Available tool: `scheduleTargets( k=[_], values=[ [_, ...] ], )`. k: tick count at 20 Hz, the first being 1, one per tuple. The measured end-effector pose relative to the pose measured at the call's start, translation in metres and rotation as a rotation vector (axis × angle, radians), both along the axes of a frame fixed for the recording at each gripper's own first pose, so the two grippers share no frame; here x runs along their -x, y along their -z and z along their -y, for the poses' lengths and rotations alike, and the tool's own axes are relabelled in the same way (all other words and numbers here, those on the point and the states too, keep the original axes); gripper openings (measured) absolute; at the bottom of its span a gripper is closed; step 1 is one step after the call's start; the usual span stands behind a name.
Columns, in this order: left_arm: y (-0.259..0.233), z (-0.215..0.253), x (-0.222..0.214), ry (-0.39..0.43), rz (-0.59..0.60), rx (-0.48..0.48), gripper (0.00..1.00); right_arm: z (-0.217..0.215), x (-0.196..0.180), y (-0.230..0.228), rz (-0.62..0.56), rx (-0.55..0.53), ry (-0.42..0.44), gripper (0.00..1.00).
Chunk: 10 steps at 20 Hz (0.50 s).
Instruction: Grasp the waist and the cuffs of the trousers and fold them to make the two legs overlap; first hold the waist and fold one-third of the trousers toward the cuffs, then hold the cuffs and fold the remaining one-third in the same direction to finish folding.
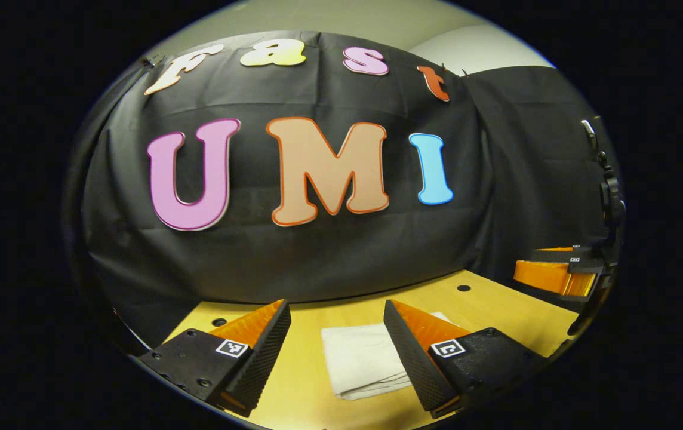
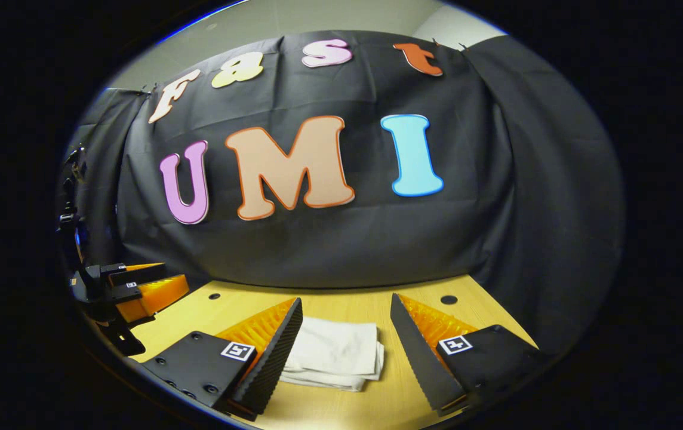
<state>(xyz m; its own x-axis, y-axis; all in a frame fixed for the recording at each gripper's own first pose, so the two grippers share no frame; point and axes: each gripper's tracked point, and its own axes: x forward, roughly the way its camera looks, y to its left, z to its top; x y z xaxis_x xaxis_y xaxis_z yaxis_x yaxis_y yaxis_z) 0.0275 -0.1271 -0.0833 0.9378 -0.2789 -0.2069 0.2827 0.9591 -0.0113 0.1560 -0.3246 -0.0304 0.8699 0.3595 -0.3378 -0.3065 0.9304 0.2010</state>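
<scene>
While both grippers hover above the table (image 1: 497, 310) with jaws spread and holding nothing, the trousers (image 1: 362, 358) lie as a compact white stack of layers on the wood, just ahead of each set of fingers. In the left gripper view the left gripper (image 1: 335, 352) frames the bundle, and the right gripper (image 1: 556, 272) hangs off to the side, well apart from the cloth. In the right gripper view the right gripper (image 2: 347, 352) looks down on the same stack, with the trousers (image 2: 335, 352) showing several stacked edges at the near side.

Judging from that tidy, layered shape, all 3 folds look finished, so the task seems to be at its end. What remains, if anything, is to draw both grippers clear without snagging the top layer.
</scene>
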Motion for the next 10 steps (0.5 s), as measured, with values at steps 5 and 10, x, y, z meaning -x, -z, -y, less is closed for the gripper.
scheduleTargets(
  k=[5,10],
  values=[
    [-0.023,-0.030,-0.012,-0.048,0.051,0.020,0.95,-0.026,0.006,-0.020,0.045,-0.025,0.002,0.95],
    [-0.032,-0.055,-0.015,-0.087,0.091,0.002,0.94,-0.023,0.006,-0.032,0.083,-0.010,0.030,0.95]
  ],
)
